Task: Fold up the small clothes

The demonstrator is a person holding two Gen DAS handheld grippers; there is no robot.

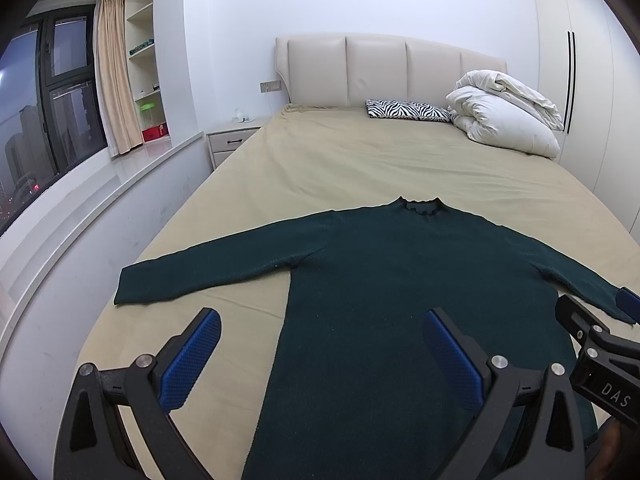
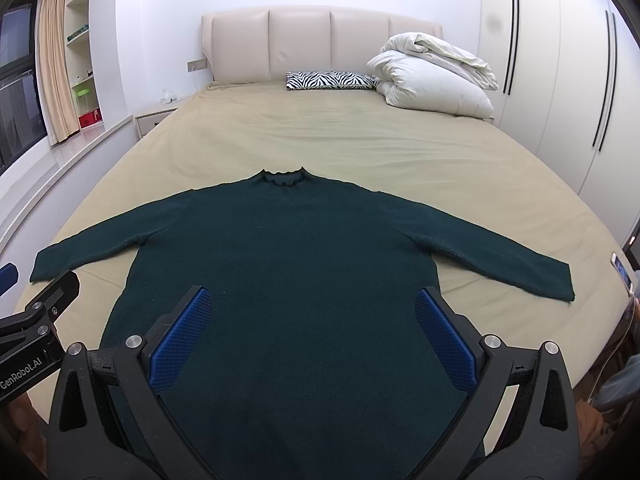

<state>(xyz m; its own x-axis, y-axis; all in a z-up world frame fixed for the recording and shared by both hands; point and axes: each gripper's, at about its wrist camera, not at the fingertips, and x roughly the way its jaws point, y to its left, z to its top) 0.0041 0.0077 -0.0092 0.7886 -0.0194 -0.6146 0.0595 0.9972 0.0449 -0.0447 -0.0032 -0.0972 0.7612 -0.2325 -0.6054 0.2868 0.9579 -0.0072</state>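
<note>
Dark green knit sweater [image 2: 292, 256] lies flat on the tan bed sheet [image 2: 304, 132], collar toward the headboard, both sleeves spread out to the sides, w/ no fold made yet. Our left gripper [image 1: 320, 340] and right gripper [image 2: 314, 316] hover above its lower body, jaws spread wide, holding nothing. We judge this the start (approach step); next we'd need to drop to a sleeve or side edge, pinch it & carry it over the body.

Beige bed [image 2: 320, 128], white wardrobe [image 2: 560, 60]
</note>
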